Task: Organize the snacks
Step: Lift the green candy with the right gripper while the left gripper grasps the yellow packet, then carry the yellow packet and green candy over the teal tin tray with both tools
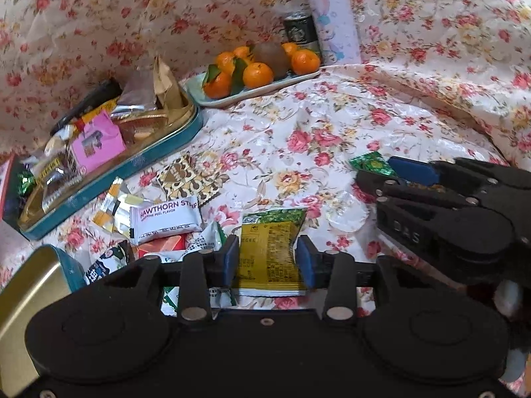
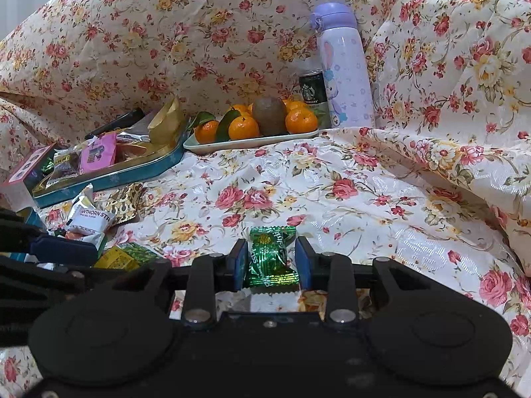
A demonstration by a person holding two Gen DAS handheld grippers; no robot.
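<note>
At the far left of the left wrist view a gold-lined tin lid is cut off by the frame edge, and a pink-edged box shows only a sliver. The teal tin tray beside them is heaped with packets, among them a pink packet; most labels there are too crumpled to read. Loose snacks lie on the floral cloth in front of the tray: a heart-patterned brown wrapper and a white hawthorn strip packet, its name partly cut off by a fold.

The left hand-held gripper stands spread around a yellow-and-green packet. Whether its blue pads touch the packet's edges I cannot tell. The packet's near end is hidden behind the gripper body.

Further back, a pale plate holds mandarins and a brownish fruit. Behind them stand a dark green can and a lilac bottle, its top cut off in this view.

To the right, the right hand-held gripper is pinching a shiny green candy just above the cloth. The candy's lower twist is hidden by the gripper frame.

The cloth covers the surface and rises in folds behind and to the right, hiding whatever lies beneath and the room beyond.
</note>
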